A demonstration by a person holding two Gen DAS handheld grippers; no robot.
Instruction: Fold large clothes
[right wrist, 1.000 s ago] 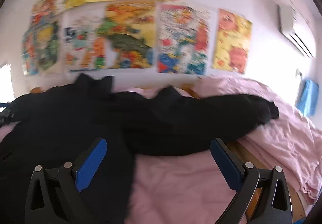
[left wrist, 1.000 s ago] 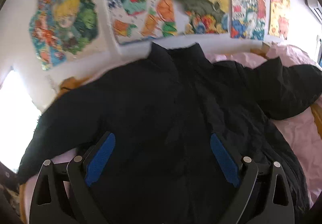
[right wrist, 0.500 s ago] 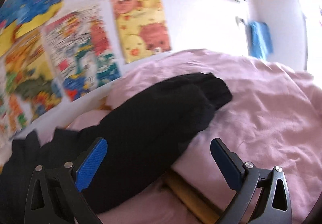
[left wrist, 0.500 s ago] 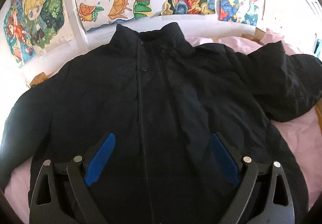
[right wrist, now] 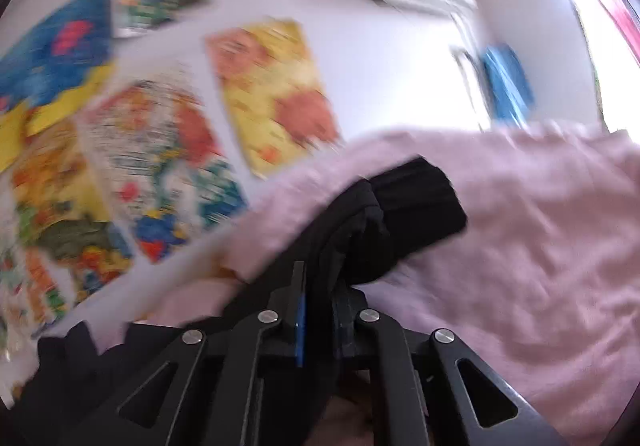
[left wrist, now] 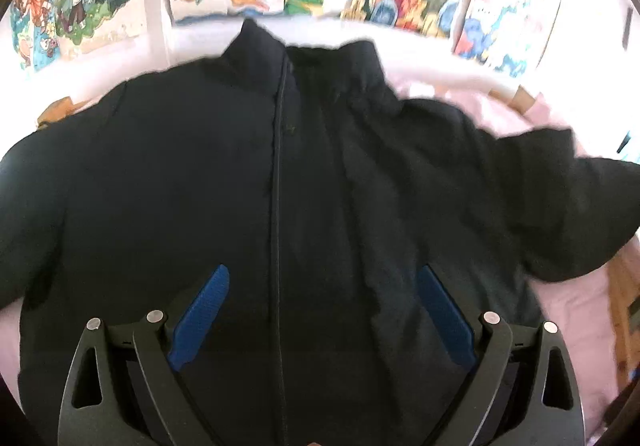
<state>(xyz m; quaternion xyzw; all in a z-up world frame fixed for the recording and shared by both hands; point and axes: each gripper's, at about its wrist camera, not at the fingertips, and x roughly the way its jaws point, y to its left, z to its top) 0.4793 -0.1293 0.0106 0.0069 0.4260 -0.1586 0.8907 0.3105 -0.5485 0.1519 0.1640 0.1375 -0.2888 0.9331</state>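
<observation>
Black jacket (left wrist: pixel 224 181) spread front-up on the bed, collar toward the poster wall (right wrist: pixel 168 133), zip line running down the middle. Right sleeve (right wrist: pixel 404 213) lying out over the pink sheet (right wrist: pixel 540 238), ribbed cuff at its far end. Right tool (right wrist: pixel 318 298) pressed together on the sleeve cloth just short of the cuff. Left tool (left wrist: pixel 320 310) spread wide, hovering above the jacket's lower front, gripping nothing. Likely risks: padded, slippery fabric sliding out of a shallow pinch; sheet dragged along with the sleeve; unpinned body shifting and the fold landing crooked.
</observation>
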